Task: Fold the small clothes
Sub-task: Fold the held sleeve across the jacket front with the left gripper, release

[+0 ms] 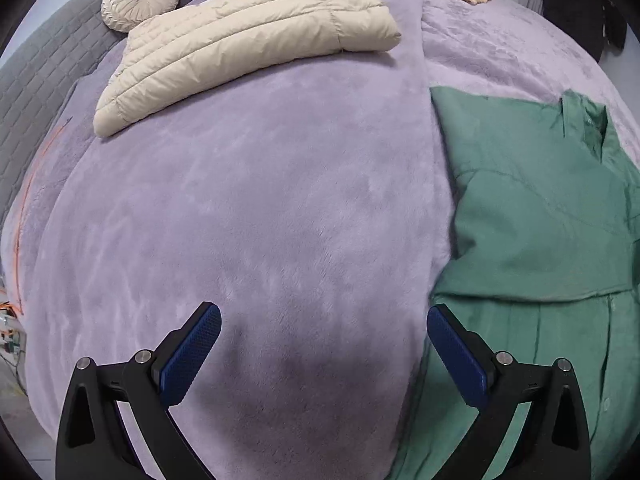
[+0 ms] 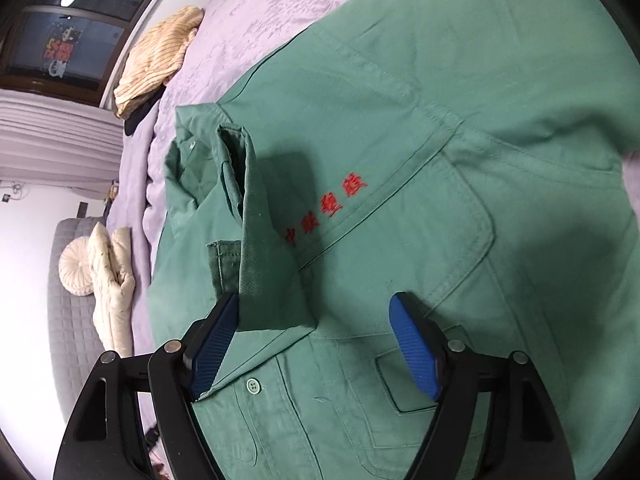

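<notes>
Two claws are over a bed (image 1: 248, 208) that is covered with a soft lilac blanket. The left claw (image 1: 324, 344) has its jaws wide apart and nothing is between them; under it there is only the blanket. To the right of this claw, just beside its right finger, lies the green shirt (image 1: 536, 216), spread flat with one part folded over. Far ahead of it and a little to the left is a folded beige quilted jacket (image 1: 248, 40), and beside that a round pleated cushion (image 1: 138, 0). The right claw (image 2: 314, 340) is directly above the green shirt (image 2: 400, 128), and its jaws are also spread apart. A lifted flap of the shirt, near the collar (image 2: 236, 168), hangs against the inner face of its left finger, but the right finger is well apart from it, so the cloth is not pinched. Ahead of this claw, on the chest of the shirt, are red embroidered characters (image 2: 326, 208). A button (image 2: 253, 385) shows between the fingers.
</notes>
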The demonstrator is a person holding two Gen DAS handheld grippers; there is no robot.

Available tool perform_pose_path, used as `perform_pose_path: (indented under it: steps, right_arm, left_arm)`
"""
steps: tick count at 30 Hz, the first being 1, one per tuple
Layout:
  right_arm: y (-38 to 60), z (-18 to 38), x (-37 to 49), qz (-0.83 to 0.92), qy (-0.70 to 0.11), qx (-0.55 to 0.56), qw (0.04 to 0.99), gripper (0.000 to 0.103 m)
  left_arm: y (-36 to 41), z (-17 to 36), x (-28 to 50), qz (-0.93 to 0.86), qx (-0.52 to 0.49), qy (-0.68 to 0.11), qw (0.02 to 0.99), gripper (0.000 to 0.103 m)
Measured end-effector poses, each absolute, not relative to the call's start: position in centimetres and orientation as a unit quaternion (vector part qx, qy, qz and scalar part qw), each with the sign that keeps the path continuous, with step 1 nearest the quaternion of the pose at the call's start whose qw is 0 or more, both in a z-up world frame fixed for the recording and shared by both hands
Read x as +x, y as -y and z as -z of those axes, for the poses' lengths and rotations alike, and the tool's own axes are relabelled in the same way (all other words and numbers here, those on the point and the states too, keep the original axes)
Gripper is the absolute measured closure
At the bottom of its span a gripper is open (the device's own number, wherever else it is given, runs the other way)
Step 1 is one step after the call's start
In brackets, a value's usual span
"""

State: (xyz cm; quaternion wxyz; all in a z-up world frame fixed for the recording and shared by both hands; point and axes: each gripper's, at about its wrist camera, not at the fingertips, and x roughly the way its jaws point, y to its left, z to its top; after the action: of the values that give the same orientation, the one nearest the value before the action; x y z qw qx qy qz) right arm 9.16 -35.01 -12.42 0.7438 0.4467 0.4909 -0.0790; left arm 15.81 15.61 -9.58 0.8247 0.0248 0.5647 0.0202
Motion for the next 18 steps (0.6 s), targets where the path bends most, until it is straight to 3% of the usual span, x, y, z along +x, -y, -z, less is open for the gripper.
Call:
perform_pose_path:
  steps: [6, 7, 8, 10, 14, 15, 16, 17, 18]
  right_arm:
    - [33.5, 10.6, 8.3, 0.104, -0.483, 0.431, 0.755, 0.023]
    - [33.4, 10.3, 7.8, 0.112, -0.479, 0.430, 0.757, 0.023]
    - [33.2, 10.1, 7.5, 0.116, -0.477, 0.429, 0.758, 0.023]
    - [32.9, 10.1, 7.3, 0.112, -0.482, 0.426, 0.758, 0.023]
    - [32.7, 11.6, 9.6, 0.103, -0.501, 0.410, 0.755, 0.023]
    - [32.9, 12.0, 10.2, 0.104, -0.504, 0.406, 0.755, 0.034]
    - [33.2, 12.4, 10.8, 0.106, -0.509, 0.404, 0.753, 0.069]
    - [33.5, 12.8, 11.0, 0.106, -0.512, 0.410, 0.747, 0.087]
    - [33.9, 13.0, 10.9, 0.101, -0.506, 0.427, 0.743, 0.094]
  left_arm:
    - [-9.9, 11.8, 20.7, 0.071, 0.002, -0.588, 0.806, 0.000]
    - [-9.2, 12.7, 21.0, 0.074, 0.003, -0.599, 0.797, 0.010]
    - [-8.8, 13.6, 21.2, 0.073, 0.004, -0.612, 0.788, 0.028]
    - [-8.8, 14.9, 21.5, 0.058, -0.003, -0.627, 0.777, 0.036]
    - [-9.8, 14.0, 22.2, 0.048, -0.026, -0.621, 0.782, 0.091]
    - [-10.0, 13.8, 22.4, 0.045, -0.026, -0.618, 0.785, 0.098]
    - [-10.2, 13.7, 22.6, 0.040, -0.021, -0.617, 0.786, 0.099]
    - [-10.4, 13.8, 22.8, 0.038, -0.017, -0.619, 0.785, 0.099]
    - [-10.6, 14.1, 22.9, 0.034, -0.015, -0.623, 0.782, 0.099]
